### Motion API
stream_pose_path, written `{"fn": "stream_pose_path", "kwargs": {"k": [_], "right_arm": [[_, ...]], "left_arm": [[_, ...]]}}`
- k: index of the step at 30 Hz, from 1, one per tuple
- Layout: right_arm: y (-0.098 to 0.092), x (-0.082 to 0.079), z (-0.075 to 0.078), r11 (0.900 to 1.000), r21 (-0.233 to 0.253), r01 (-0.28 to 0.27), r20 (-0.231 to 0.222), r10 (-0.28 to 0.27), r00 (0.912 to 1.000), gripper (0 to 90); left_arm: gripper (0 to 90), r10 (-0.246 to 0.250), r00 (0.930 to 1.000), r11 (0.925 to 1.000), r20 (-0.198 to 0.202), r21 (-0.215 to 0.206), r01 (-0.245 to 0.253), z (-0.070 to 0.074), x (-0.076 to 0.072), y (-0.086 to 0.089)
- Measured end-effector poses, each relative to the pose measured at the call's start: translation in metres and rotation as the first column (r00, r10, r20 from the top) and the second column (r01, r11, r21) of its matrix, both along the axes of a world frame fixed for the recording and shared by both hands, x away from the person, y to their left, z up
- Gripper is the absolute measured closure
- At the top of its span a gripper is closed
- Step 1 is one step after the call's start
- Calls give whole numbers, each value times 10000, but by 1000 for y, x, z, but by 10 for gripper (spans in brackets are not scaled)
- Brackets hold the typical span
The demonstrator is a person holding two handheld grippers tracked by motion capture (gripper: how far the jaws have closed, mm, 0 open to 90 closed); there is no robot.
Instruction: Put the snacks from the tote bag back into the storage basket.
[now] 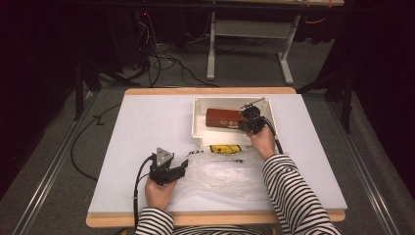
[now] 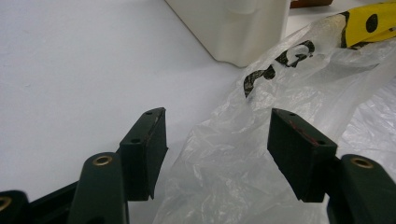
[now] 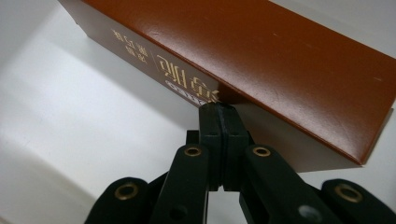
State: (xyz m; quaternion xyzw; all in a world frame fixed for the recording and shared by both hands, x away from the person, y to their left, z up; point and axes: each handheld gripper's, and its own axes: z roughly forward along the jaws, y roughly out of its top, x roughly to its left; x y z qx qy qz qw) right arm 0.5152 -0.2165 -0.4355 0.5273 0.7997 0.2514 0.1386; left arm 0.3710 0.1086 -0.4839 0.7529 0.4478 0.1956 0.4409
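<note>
- Red-brown box [image 1: 224, 119]: lies in the white tray [image 1: 197, 128] at the far right of the tabletop [image 1: 147, 127], long axis running left to right in the high view.
- Right tool [image 1: 252, 121]: its jaws are pressed together at the box's near right end. In the right gripper view they meet right at the lower edge of the box [image 3: 261, 60]; whether a flap or edge is pinched between them cannot be told.
- Relation that matters: the box extends leftward from the right tool, so any pull would, in my judgement, act along its length from that end.
- Left tool [image 1: 169, 169]: jaws wide apart, straddling the near left edge of the clear plastic bag [image 1: 225, 174], no grip made.
- Bag: spread flat between the two hands, just in front of the tray, a yellow item [image 1: 226, 148] at its far edge.
- The right hand [image 1: 263, 142] is the nearer one to the box.
</note>
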Motion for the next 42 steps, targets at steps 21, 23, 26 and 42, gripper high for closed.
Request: {"fn": "stream_pose_path", "kwargs": {"k": [21, 23, 26, 42], "right_arm": [[-9, -27, 22, 9926, 633, -1040, 1070, 968, 9895, 890], [-13, -33, 29, 9903, 756, -1168, 1300, 1064, 9858, 887], [-18, -37, 34, 9886, 819, -1265, 1464, 1136, 9827, 881], [-39, -64, 48, 9755, 1193, -1849, 2258, 1547, 9618, 806]], "left_arm": [[399, -50, 10000, 10000, -25, -69, 50, 0, 1, 1], [402, -79, 10000, 9999, -49, -102, 79, 1, 1, 1], [404, -139, 9999, 9998, -80, -130, 138, 1, 0, 1], [428, -405, 9989, 9987, -227, -312, 397, 5, -2, 7]]}}
